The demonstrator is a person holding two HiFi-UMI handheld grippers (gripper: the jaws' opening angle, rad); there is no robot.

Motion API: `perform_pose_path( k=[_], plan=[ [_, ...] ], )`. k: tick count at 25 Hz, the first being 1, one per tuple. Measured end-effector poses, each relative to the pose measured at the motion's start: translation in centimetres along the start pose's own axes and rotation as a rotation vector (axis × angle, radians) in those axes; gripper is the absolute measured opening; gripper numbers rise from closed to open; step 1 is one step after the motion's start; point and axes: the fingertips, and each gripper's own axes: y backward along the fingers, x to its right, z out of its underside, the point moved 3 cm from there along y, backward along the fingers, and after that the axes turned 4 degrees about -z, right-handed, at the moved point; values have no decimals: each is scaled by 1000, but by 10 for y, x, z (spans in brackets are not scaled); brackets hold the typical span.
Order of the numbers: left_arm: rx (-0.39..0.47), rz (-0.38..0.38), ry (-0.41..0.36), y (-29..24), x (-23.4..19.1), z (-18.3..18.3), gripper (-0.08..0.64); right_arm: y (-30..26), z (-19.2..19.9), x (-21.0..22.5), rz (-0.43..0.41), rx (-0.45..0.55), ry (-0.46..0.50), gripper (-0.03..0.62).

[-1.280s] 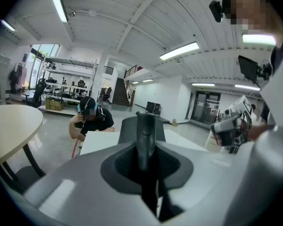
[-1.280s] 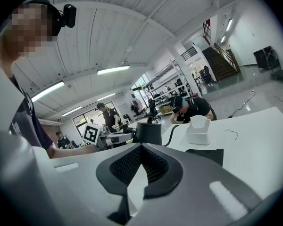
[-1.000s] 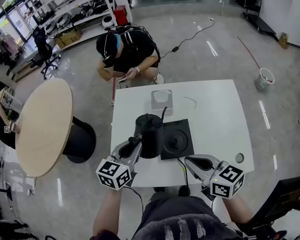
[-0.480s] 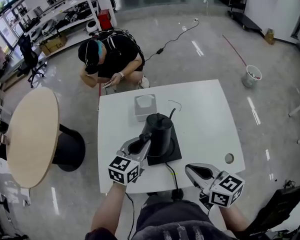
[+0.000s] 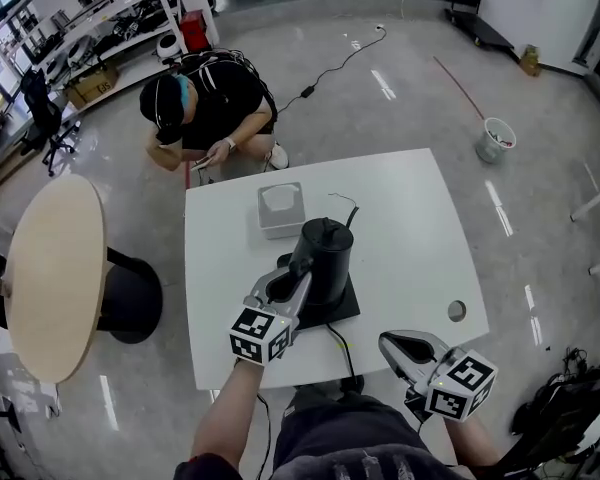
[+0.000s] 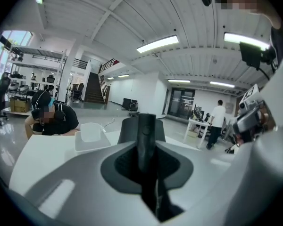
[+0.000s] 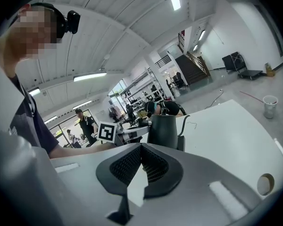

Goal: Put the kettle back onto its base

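Note:
The black gooseneck kettle point(image 5: 323, 256) stands upright over the square black base point(image 5: 344, 309) near the middle of the white table point(image 5: 410, 228). Whether it rests fully on the base I cannot tell. My left gripper point(image 5: 287, 285) comes in from the kettle's front left and is shut on its handle point(image 6: 146, 138), which runs upright between the jaws. The right gripper point(image 5: 400, 346) hangs at the table's front edge, right of the kettle point(image 7: 162, 127). It is shut and holds nothing point(image 7: 141, 149).
A white box point(image 5: 280, 208) lies on the table just behind the kettle. The base's cord point(image 5: 337, 342) runs off the front edge. There is a round hole point(image 5: 457, 311) at the table's right. A person point(image 5: 205, 98) crouches beyond the table, and a round wooden table point(image 5: 50, 268) stands at the left.
My left gripper has carried the kettle rightward, from the table left of the base to over the base, and lowered it. The right gripper has drifted slightly and stays shut.

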Motion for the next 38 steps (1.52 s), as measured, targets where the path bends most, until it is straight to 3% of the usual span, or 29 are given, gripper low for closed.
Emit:
perform_pose_path(
  k=[4, 9, 14, 22, 28, 38],
  plan=[
    [14, 25, -36, 9, 3, 9, 52, -7, 0, -3, 2, -14, 7, 0],
    [70, 18, 19, 25, 3, 24, 57, -15, -2, -9, -25, -26, 19, 0],
    [98, -4, 9, 40, 13, 35, 63, -22, -2, -20, -48, -60, 50, 0],
    [-29, -13, -38, 50, 19, 69, 74, -26, 4, -23, -72, -73, 62, 0],
    [-110, -50, -140, 47, 17, 79, 71, -24, 6, -24, -94, -71, 72, 0],
    [-193, -291, -167, 41, -43, 79, 94, -24, 17, -22, -89, -65, 77, 0]
  ],
)
